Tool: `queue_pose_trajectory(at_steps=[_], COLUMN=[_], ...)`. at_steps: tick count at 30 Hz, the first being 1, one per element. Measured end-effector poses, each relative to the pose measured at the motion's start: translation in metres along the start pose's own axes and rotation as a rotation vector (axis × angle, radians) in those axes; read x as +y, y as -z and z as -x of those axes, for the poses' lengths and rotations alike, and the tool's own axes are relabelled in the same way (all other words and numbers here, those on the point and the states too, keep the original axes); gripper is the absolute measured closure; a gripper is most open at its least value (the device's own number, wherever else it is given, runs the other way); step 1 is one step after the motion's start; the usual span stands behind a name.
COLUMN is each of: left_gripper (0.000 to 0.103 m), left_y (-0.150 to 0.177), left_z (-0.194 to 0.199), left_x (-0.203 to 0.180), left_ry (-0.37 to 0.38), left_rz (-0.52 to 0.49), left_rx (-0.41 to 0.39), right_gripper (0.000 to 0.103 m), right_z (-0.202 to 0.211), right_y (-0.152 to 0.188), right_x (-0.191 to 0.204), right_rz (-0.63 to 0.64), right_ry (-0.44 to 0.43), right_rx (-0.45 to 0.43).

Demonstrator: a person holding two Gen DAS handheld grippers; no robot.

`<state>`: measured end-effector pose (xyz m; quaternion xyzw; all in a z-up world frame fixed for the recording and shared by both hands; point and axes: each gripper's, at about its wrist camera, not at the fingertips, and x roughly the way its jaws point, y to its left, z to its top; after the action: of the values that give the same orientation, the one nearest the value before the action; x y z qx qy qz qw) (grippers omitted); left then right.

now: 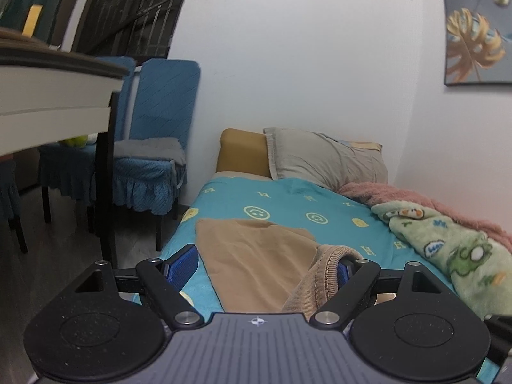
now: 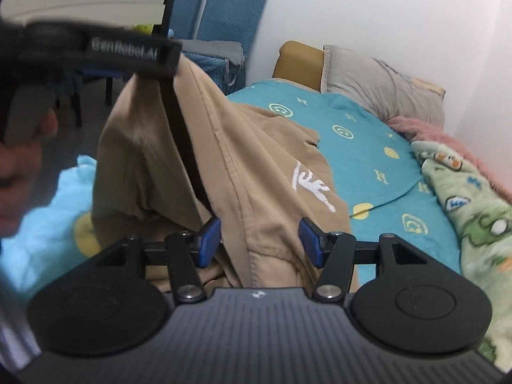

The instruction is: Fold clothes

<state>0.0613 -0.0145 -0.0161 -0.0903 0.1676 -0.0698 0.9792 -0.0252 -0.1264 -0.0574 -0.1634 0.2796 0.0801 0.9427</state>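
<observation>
Left wrist view, tool: the left gripper (image 1: pixel 265 265) stands with its blue pads wide apart, released; nothing is pinched between them.
Left wrist view, garment: the tan garment (image 1: pixel 256 256) lies ahead of the fingers on the teal bedsheet (image 1: pixel 288 201); a ribbed hem is draped over the right-hand fingertip (image 1: pixel 344 270), resting on it, not clamped.
Left wrist view, surroundings: a grey pillow (image 1: pixel 326 156) is far ahead, a green cartoon blanket (image 1: pixel 448 243) off to the right, and a blue chair (image 1: pixel 153 160) ahead to the left.
Right wrist view, tool: the right gripper (image 2: pixel 259 240) is also spread; a seamed fold of the garment passes through the gap, and neither pad visibly presses on it.
Right wrist view, other tool: the left gripper appears up and to the left, cloth hanging from it like a tent; its fingertips are hidden from here.
Right wrist view, garment: the white printed logo (image 2: pixel 312 188) sits just ahead and right of the fingers.
Doing it well (judgement): close each tool on a single clean edge, seam inside the pads, before lifting. Keep both at equal height so the cloth hangs flat. The draped hem could slip off, so grip it first.
</observation>
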Motion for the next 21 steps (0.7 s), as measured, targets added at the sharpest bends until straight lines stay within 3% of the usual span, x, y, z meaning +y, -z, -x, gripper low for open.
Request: queue_pose_trajectory(at_steps=[4,7,12,16,19,21], left_gripper=[0.02,0.02,0.02,0.019,0.019,0.021], left_y=[0.001,0.004,0.008,0.021,0.034,0.038], left_z=[0.0,0.002,-0.001,-0.007,-0.009,-0.01], left_x=[0.002,-0.002,-0.005,-0.022,-0.042,-0.046], left_ry=[0.019,0.023,0.007,0.035,0.047,0.037], left_rz=[0.014,-0.01,-0.027,-0.12,-0.233,-0.253], left_rx=[0.017,0.018,0.048,0.107,0.129,0.124], right_gripper=[0.046,0.046,0.046,0.045,0.026,0.025], right_z=[-0.002,-0.009,-0.003,0.037,0.057,0.056], right_y=[0.001,-0.002,-0.001,0.0,0.007,0.012], right_x=[0.015,0.012,-0.015,-0.057,-0.084,-0.092], right_rz=[0.062,0.021,-0.124,-0.362,-0.509,-0.547], right_ry=[0.019,0.05,0.207,0.355,0.451,0.48], right_rx=[-0.032,-0.037,-0.045,-0.169,-0.229,-0.215])
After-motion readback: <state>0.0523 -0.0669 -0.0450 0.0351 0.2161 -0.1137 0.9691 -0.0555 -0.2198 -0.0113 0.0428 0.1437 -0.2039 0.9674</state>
